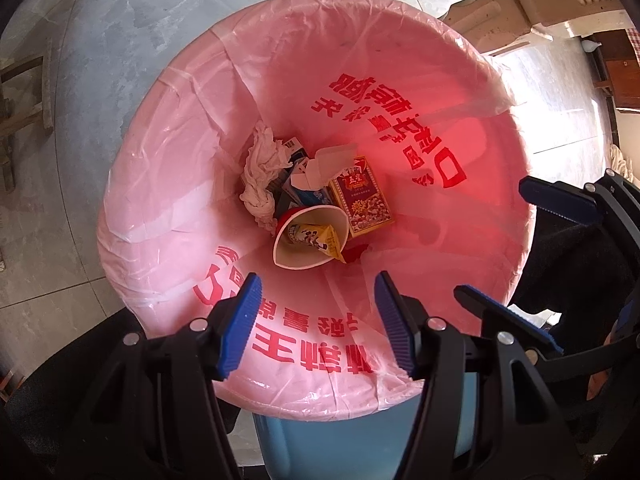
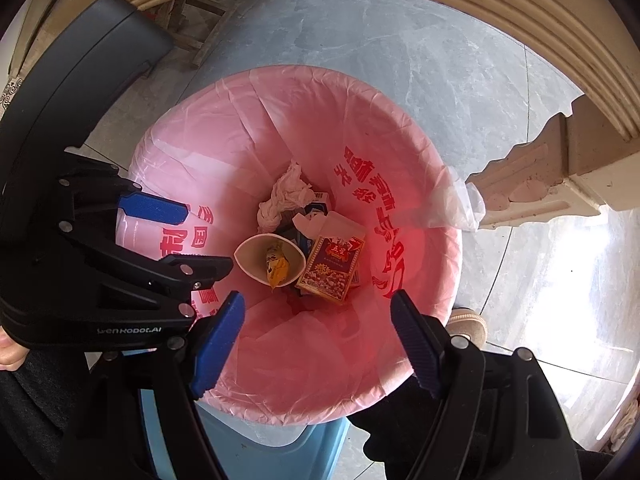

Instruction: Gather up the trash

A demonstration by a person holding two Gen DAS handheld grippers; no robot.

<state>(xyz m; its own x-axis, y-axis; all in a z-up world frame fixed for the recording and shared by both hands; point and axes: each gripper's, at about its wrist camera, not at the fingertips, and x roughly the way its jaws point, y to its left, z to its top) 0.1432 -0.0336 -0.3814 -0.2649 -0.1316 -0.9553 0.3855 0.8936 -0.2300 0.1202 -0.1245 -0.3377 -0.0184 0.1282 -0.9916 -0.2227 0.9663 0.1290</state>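
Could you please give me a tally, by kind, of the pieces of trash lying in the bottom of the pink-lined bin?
Crumpled white tissue: 1
Paper cup, with a yellow wrapper inside: 1 cup, 1 wrapper
Red and gold cigarette pack: 1
Blue and white cartons or packs, partly buried: at least 1
Total: at least 5

Wrapper (image 1: 316,236) in cup (image 1: 308,256); cup in bin (image 1: 160,200).
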